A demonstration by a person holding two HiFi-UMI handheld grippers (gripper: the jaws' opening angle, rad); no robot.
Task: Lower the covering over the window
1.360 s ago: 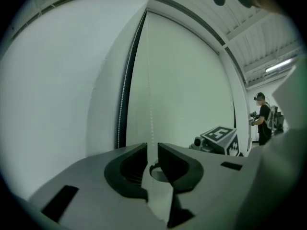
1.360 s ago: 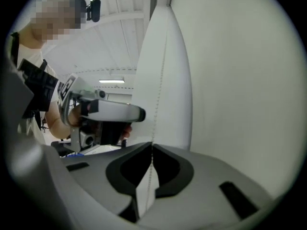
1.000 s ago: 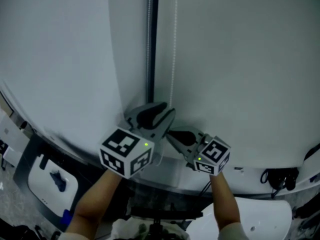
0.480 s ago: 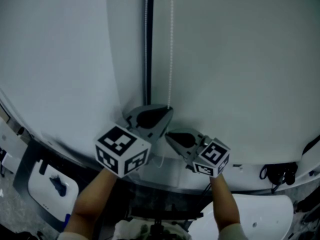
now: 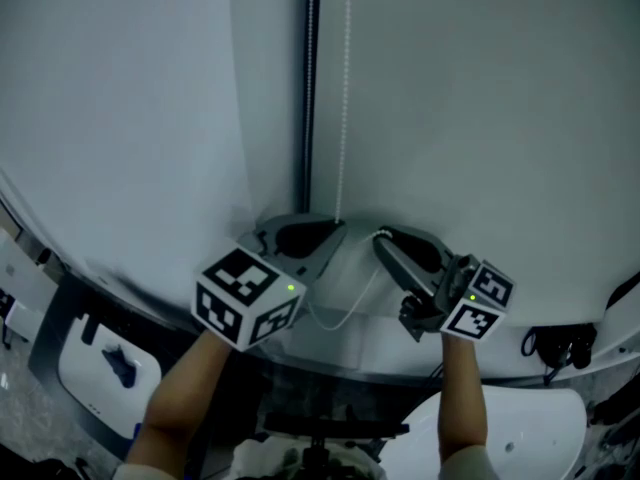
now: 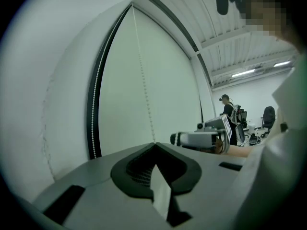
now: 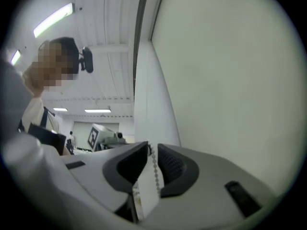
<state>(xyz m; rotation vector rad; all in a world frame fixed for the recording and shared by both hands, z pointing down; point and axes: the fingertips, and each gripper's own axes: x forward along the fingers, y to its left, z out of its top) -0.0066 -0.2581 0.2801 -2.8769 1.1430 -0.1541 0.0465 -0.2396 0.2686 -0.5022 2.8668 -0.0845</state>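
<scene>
The white roller blind point(image 5: 480, 118) fills the wall ahead as a pale, dim sheet. Its top is cut off by the edge of the head view, and I cannot make out its lower hem behind the two tools. A dark vertical gap point(image 5: 308, 88) separates it from a second pale panel on the left. Just right of that gap hangs the thin white bead chain point(image 5: 346, 118), whose upper end also runs out of view. The left gripper point(image 5: 335, 230) has its jaws pressed together on the chain where the strand comes down to its tip. The right gripper point(image 5: 380, 238) sits just beside it, and its jaws have just been opening. They stand slightly apart with the chain lying loose between them. A slack loop of chain sags below the two grippers.
</scene>
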